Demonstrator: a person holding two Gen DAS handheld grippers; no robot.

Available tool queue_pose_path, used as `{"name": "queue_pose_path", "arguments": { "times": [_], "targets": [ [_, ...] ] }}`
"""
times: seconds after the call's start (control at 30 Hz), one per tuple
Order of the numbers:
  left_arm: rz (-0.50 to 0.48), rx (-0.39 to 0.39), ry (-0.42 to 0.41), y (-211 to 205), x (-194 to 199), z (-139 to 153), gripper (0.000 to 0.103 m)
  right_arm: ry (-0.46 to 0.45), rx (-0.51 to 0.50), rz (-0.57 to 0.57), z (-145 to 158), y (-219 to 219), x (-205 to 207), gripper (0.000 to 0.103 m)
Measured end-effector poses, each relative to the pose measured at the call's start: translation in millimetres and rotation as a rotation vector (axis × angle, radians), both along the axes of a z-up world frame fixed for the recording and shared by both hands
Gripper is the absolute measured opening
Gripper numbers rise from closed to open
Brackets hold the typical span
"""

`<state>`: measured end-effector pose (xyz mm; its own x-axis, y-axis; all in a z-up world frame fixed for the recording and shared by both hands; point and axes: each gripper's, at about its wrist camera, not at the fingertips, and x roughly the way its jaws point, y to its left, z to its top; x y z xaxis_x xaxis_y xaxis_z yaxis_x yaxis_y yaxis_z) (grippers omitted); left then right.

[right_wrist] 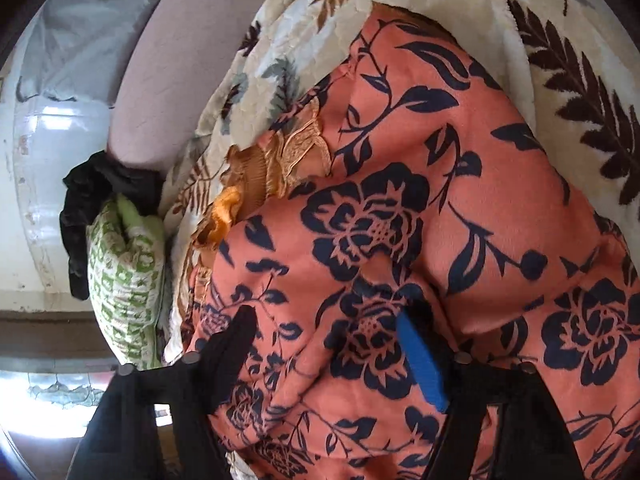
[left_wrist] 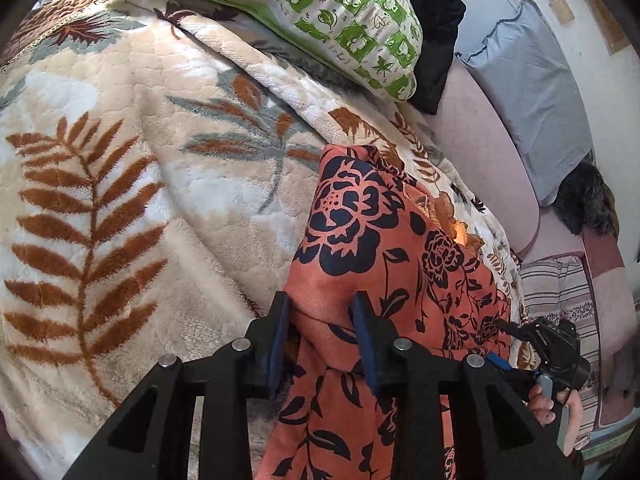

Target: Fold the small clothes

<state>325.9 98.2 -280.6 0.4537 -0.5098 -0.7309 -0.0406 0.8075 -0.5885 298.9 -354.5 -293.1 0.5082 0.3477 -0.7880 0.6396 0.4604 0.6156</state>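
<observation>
An orange garment with a dark blue flower print (left_wrist: 384, 248) lies on a cream blanket with brown leaf print (left_wrist: 120, 168). It has an orange lace trim (right_wrist: 280, 160). My left gripper (left_wrist: 322, 304) has its blue-padded jaws partly apart around a raised fold of the garment's edge. My right gripper (right_wrist: 326, 316) is open wide, with the garment (right_wrist: 420, 208) bunched between its two fingers; the blue pad (right_wrist: 420, 360) of one finger shows. The right gripper also shows at the right edge of the left wrist view (left_wrist: 548, 344), held by a hand.
A green-and-white patterned pillow (left_wrist: 332, 12) and black cloth (left_wrist: 436, 32) lie at the head of the bed. A grey-blue pillow (left_wrist: 528, 88) leans on the pink headboard (left_wrist: 480, 152). A striped cloth (left_wrist: 560, 292) lies to the right.
</observation>
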Motion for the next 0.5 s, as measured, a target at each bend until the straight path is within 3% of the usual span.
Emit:
{"name": "queue_pose_path", "arguments": {
  "times": [0.03, 0.07, 0.17, 0.23, 0.3, 0.5],
  "targets": [
    [-0.002, -0.003, 0.000, 1, 0, 0, 0.033, 0.056, -0.029, 0.001, -5, -1, 5, 0.032],
    [-0.002, -0.009, 0.000, 2, 0, 1, 0.033, 0.094, -0.039, 0.001, -10, -1, 8, 0.018],
    [0.025, -0.020, -0.005, 11, 1, 3, 0.033, 0.114, -0.114, 0.051, -1, 6, 12, 0.005],
    [0.043, -0.022, -0.012, 18, 0, 6, 0.033, 0.063, -0.185, 0.099, 22, 15, 14, 0.005],
    [0.056, -0.027, -0.021, 23, -2, 9, 0.033, -0.030, -0.276, 0.134, 63, 27, 15, 0.004],
    [0.080, -0.025, -0.035, 34, -5, 14, 0.033, -0.520, -0.428, 0.151, 233, 71, 7, 0.003]
  ]
}}
